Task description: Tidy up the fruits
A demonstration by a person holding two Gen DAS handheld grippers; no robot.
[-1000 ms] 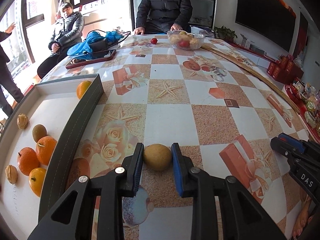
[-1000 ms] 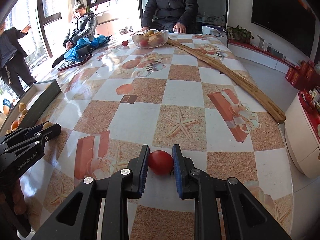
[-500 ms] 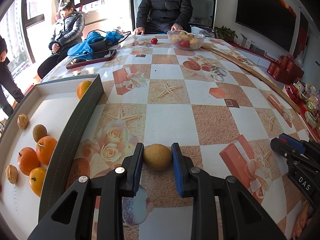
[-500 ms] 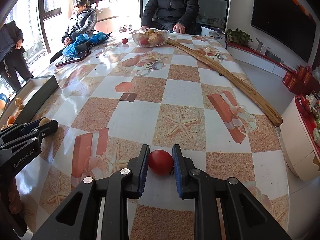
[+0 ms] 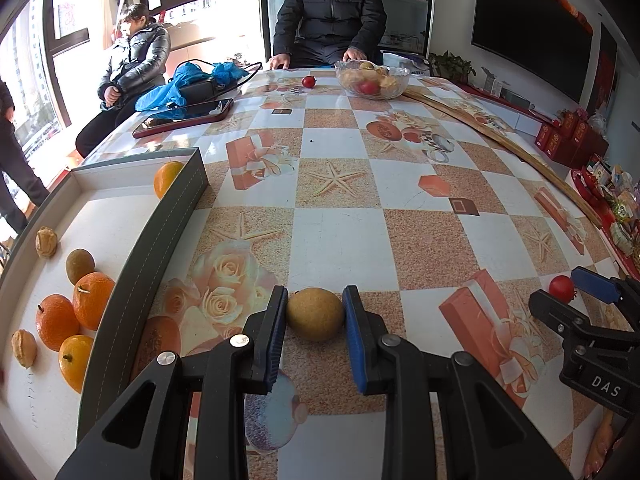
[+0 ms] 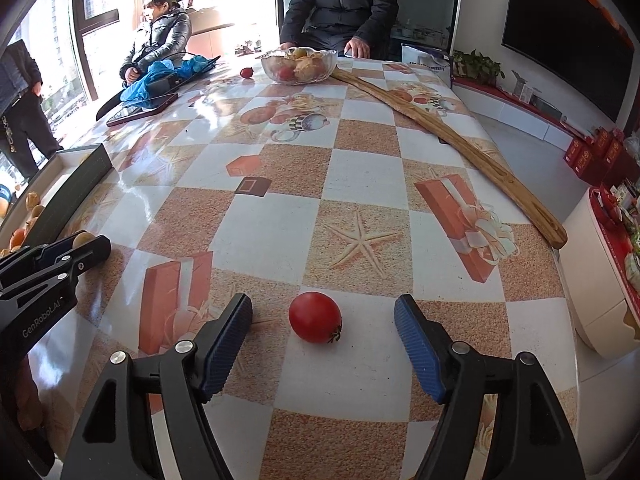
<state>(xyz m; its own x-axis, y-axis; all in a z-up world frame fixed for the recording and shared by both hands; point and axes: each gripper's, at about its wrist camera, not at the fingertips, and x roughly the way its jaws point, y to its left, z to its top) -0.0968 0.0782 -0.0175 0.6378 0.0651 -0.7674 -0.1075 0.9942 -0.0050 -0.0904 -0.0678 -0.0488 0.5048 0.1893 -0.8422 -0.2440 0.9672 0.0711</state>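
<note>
My left gripper [image 5: 315, 314] is shut on a round yellow-brown fruit [image 5: 315, 313], low over the patterned table [image 5: 340, 236]. My right gripper [image 6: 323, 322] is open, its jaws wide apart on either side of a red tomato [image 6: 315, 317] that lies on the table. The tomato also shows at the right edge of the left wrist view [image 5: 561, 287], beside the right gripper [image 5: 576, 300]. A grey-walled tray [image 5: 132, 280] to the left holds oranges [image 5: 92, 300], a brown fruit [image 5: 79, 266] and walnuts [image 5: 46, 241].
A glass bowl [image 5: 372, 78] of fruit and a small red fruit [image 5: 308, 81] stand at the far end, near a seated person [image 5: 330, 16]. A long wooden board [image 6: 448, 136] lies along the right side. A phone [image 5: 184, 116] and blue bag [image 5: 176, 88] lie far left.
My right gripper has opened and let go of the red tomato, which now lies on the table. My left gripper still holds the yellow-brown fruit in about the same place.
</note>
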